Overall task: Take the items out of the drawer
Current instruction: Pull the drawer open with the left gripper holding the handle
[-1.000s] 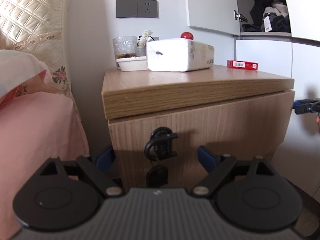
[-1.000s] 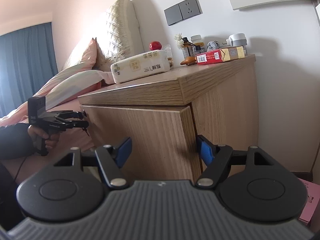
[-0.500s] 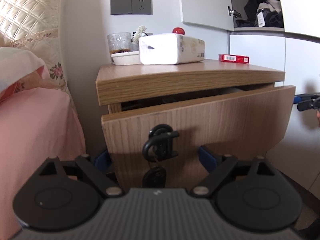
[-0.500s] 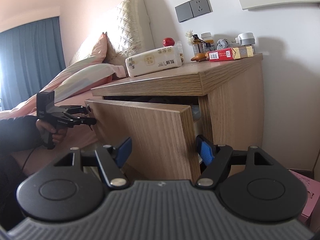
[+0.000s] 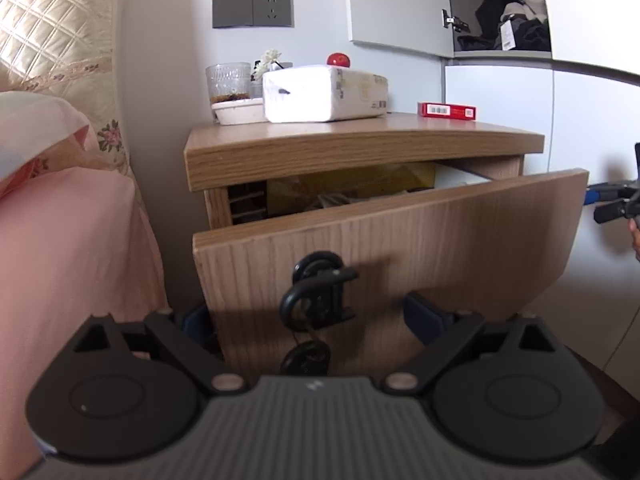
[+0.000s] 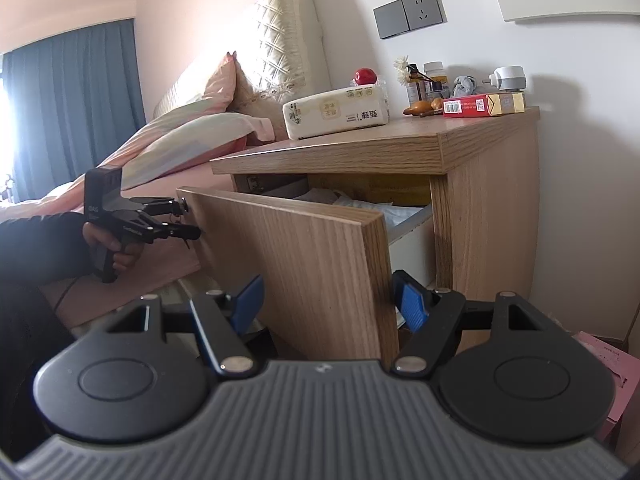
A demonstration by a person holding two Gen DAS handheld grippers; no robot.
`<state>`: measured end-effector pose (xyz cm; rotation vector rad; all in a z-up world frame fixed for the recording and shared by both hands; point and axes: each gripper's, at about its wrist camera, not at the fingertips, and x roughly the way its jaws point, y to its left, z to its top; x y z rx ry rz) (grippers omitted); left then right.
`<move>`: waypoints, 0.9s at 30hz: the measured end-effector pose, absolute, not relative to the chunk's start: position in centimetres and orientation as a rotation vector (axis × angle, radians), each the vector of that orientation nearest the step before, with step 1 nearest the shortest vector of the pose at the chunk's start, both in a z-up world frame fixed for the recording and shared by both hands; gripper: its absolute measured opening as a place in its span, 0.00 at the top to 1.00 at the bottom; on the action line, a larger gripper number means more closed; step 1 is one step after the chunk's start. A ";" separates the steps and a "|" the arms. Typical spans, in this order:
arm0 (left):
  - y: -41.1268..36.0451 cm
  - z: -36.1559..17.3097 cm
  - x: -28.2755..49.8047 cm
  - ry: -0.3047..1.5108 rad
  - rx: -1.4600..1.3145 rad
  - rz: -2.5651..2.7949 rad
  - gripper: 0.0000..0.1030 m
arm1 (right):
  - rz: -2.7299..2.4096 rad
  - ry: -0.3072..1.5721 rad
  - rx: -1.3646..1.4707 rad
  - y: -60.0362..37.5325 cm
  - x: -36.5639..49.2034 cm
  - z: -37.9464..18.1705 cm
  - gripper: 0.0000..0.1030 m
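Observation:
The wooden nightstand's drawer [image 5: 400, 240] stands partly pulled out, also in the right wrist view [image 6: 304, 248]. Inside I see yellow packaging [image 5: 360, 184] and white papers or bags [image 6: 360, 204], half hidden under the top. My left gripper [image 5: 316, 316] is open, its blue pads spread either side of the drawer's left front corner, with a black hook and cord [image 5: 316, 300] of its own hanging against the front. It shows from outside in the right wrist view [image 6: 176, 220]. My right gripper [image 6: 328, 300] is open around the drawer front's right edge.
On the nightstand top [image 5: 360, 136] lie a white tissue pack [image 5: 324, 92], a red box [image 5: 446, 110], a glass [image 5: 228, 80] and small bottles [image 6: 432, 80]. A pink bed [image 5: 72, 240] stands to the left. A white wardrobe [image 5: 580, 120] stands to the right.
The drawer went from shut to pulled out a good way towards me. Both grippers drew back with it. The contents have come into sight.

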<state>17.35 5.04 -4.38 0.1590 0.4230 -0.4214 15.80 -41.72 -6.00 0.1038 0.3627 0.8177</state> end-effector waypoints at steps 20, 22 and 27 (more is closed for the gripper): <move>5.3 -4.1 13.8 0.438 0.155 -0.419 0.08 | 0.858 0.374 0.063 -41.7 12.4 -5.6 0.28; 5.3 -4.1 13.6 0.440 0.155 -0.420 0.08 | 0.864 0.375 0.061 -41.7 12.2 -5.6 0.28; 5.3 -4.1 13.1 0.444 0.156 -0.420 0.07 | 0.877 0.377 0.058 -41.7 11.8 -5.6 0.28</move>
